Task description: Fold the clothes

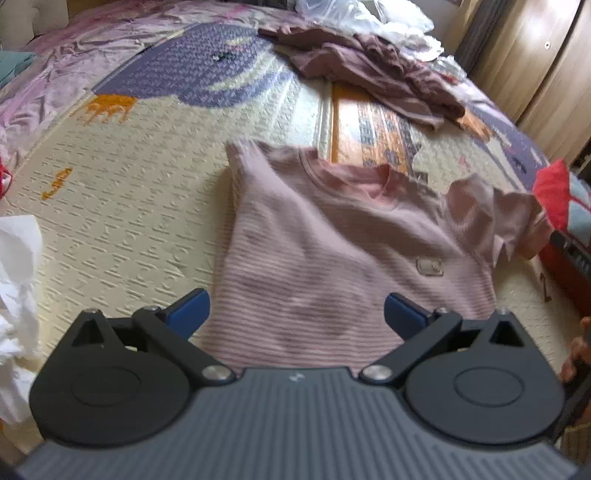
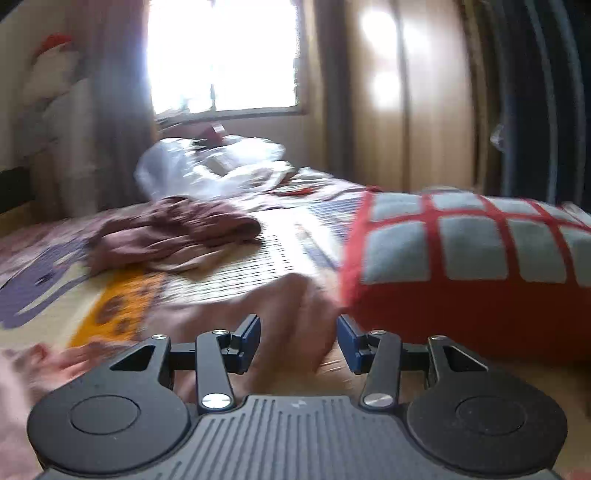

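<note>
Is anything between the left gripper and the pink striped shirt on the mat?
Nothing visible. The left gripper is open directly over the pink striped shirt's lower part; the brown clothes lie farther back on the mat.

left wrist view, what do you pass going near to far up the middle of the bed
left gripper → pink striped t-shirt → orange patch of the play mat → crumpled maroon garment → clear plastic bag
</note>
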### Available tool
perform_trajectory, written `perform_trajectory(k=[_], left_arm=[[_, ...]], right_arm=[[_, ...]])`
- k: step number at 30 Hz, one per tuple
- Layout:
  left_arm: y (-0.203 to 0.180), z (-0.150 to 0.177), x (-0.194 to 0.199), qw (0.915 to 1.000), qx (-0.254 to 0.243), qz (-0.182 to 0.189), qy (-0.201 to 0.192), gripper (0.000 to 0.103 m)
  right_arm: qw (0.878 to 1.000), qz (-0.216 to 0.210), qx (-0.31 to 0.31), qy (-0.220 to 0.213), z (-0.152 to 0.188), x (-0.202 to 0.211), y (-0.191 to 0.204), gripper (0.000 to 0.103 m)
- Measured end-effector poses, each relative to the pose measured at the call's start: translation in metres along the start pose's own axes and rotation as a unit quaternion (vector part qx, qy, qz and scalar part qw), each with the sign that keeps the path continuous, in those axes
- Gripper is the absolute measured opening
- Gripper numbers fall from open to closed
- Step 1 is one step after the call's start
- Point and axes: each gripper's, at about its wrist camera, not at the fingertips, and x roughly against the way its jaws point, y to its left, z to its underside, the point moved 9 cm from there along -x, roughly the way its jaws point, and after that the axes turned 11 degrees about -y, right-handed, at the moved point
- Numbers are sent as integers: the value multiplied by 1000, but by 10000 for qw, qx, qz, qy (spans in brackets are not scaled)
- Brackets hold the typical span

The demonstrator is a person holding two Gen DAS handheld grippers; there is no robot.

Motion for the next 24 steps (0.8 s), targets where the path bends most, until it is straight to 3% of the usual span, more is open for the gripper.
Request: perform_trajectory(k=[2,5,8,13,16,18,24], left_arm=[[-5,7,-9,9998,-137,-99,105,103],[-10,12,-20,9989,-330,-305,113,103],[-15,15,-28,9983,-408,-400,110,103],[-22,26,-31,9939,-901,-639,-12,103],[-21,26,-30,9941,-876,-644,-40,103],[-20,26,-31,9946,-823,-640,-23,103],[-20,25,-33,9941,-822,-702,-52,103]], right_arm=[[9995,44,-179,251,19,-10,-9,50],[9943,-346,-574,835,31,-28,-13,50],[9927,-466,-752,824,26,-39,-19,51],[9941,-439,-532,836,24,-55,-21,51],[9941,-581,-261,879,24,-63,-12,34],[9936,-635,-92,925,26,-65,-7,9],[9953,-623,525,533,3,-49,4,3]])
